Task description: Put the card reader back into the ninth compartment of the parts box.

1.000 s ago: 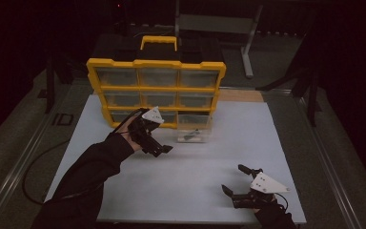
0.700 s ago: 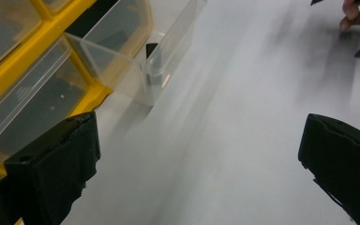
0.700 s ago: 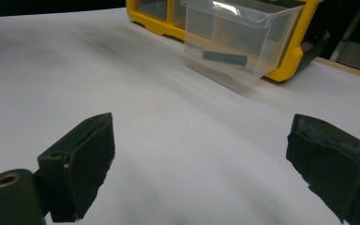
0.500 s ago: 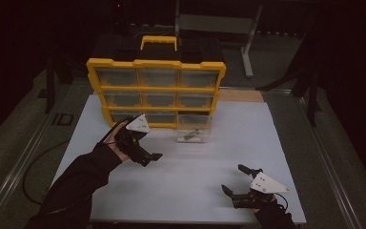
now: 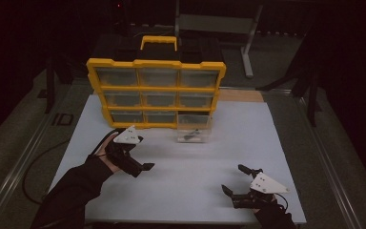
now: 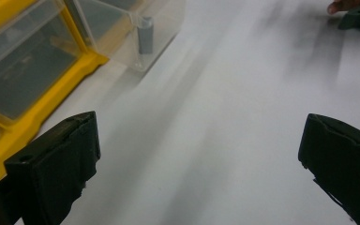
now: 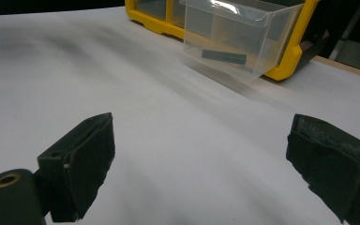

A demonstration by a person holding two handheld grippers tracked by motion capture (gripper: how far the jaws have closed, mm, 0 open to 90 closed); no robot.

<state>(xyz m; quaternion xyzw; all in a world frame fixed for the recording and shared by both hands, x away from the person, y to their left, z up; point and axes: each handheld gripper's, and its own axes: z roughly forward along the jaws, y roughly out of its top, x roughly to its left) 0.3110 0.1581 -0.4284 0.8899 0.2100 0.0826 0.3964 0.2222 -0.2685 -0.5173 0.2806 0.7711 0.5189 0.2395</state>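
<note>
A yellow organizer [image 5: 155, 90] with clear drawers stands at the back of the white table [image 5: 181, 167]. One clear drawer [image 5: 194, 128] sits pulled out in front of its lower right, with a small dark cylinder [image 7: 224, 56] inside. My left gripper [image 5: 140, 155] hovers open over the table, left of that drawer and apart from it. In the left gripper view the jaws are spread wide over bare table, with the drawer [image 6: 140, 28] ahead to the left. Near the front right edge, my right gripper [image 5: 233, 180] rests open, and nothing is between its jaws [image 7: 201, 168].
The organizer has a yellow carry handle [image 5: 158, 42] on top. A cable [image 5: 33, 167] trails off the table's left side. Metal rails run along both sides of the table, and a grey stand [image 5: 248, 52] is behind it.
My left gripper has drawn back from the organizer's front, toward the near left, with nothing held. The right gripper has stayed where it was.
</note>
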